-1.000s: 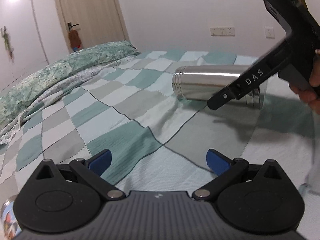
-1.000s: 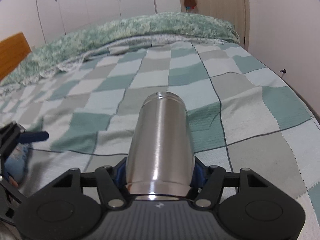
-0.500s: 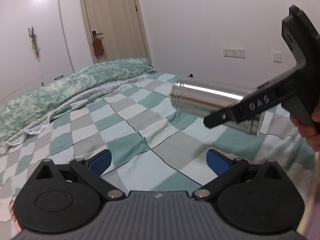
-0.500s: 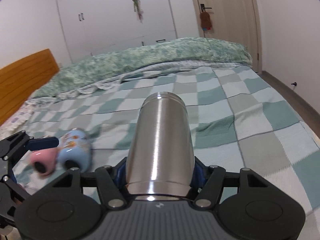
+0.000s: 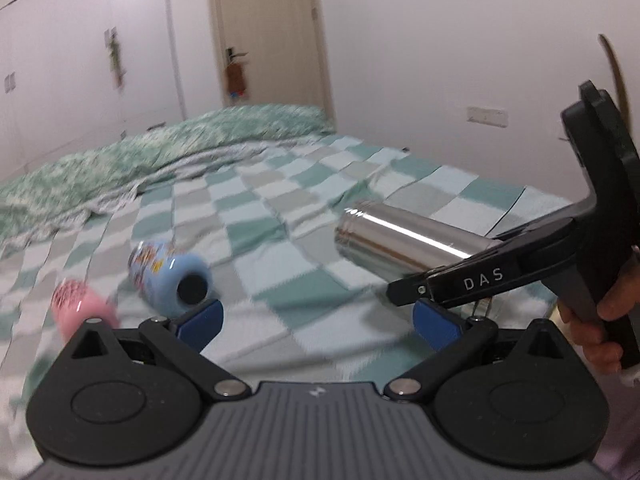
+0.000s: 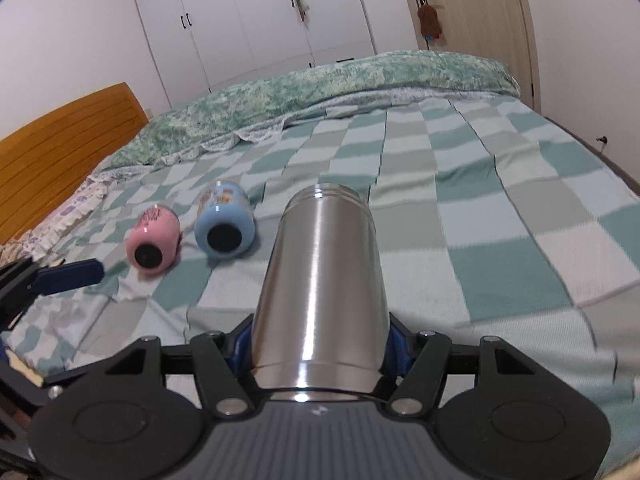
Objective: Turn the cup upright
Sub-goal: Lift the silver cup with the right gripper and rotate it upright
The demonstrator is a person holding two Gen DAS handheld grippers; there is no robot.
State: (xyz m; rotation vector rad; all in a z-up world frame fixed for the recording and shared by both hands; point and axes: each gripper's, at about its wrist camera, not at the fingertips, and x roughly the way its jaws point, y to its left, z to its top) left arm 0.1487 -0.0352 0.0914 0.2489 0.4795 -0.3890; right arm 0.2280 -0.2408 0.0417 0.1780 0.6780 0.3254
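We are holding the steel cup (image 6: pixel 320 288) sideways in the right gripper (image 6: pixel 318 350); the left gripper (image 5: pixel 316 318) is gaping empty. The smooth cup could slip while tilting.

My bed (image 6: pixel 500 240) fills the right wrist view, covered by a checked blanket (image 6: pixel 440 184) in teal, grey and pale blue squares, wrinkled at about 8 o'clock. A green patterned duvet (image 6: pixel 320 88) is bunched along the far edge from 10 to 1 o'clock, and the wooden headboard (image 6: pixel 60 140) is at 9 o'clock. Two cups lie on their sides directly on the blanket at about 10 o'clock, dark ends toward me: a pink cup (image 6: pixel 154 236) and a blue cup (image 6: pixel 224 220) just beside it, blue nearer centre. In the left wrist view, blurred, the blue cup (image 5: pixel 168 272) is at 9 o'clock, the pink cup (image 5: pixel 80 308) at 8.
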